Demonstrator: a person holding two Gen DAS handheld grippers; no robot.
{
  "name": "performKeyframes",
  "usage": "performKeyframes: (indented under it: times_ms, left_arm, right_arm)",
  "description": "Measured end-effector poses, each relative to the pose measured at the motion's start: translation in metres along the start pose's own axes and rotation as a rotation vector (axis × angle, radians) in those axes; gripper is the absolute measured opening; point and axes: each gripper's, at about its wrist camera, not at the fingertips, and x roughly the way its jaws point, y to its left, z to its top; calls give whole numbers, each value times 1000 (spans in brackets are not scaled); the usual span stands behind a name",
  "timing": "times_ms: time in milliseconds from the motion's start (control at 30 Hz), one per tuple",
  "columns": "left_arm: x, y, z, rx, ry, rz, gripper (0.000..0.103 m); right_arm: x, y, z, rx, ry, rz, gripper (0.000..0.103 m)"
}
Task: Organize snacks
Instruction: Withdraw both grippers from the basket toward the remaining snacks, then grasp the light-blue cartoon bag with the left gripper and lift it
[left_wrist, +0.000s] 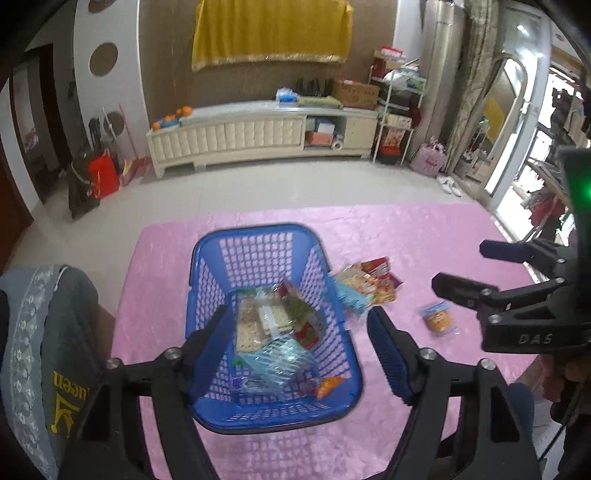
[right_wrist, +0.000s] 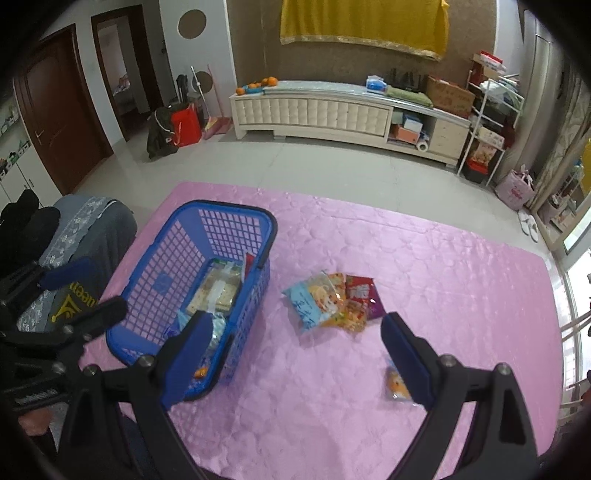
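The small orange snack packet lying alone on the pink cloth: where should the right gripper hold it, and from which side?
Probably from above, across the short width of the small orange snack packet. It lies flat on the pink cloth, apart from the other snacks, so the right gripper, open, can straddle its middle and pinch both long edges.

Two downward wrist views, shared basket (left_wrist: 258, 236)
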Motion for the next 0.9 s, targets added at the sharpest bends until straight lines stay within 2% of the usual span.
performKeyframes:
  times_ms: [167, 367, 533, 900]
  left_arm:
    - [-15, -22, 1, 28, -16, -17, 78]
    - [-15, -54, 4, 67, -17, -33, 79]
    - [3, -76, 11, 34, 30, -70, 79]
    - [48, -116, 25, -11, 112, -54, 79]
  right_arm:
    - [-18, -20, -7, 32, -15, -3, 94]
    - [-35, -43, -17, 45, -32, -18, 94]
    - [-39, -66, -22, 55, -28, -22, 94]
    - [-16, -129, -25, 162, 42, 45, 94]
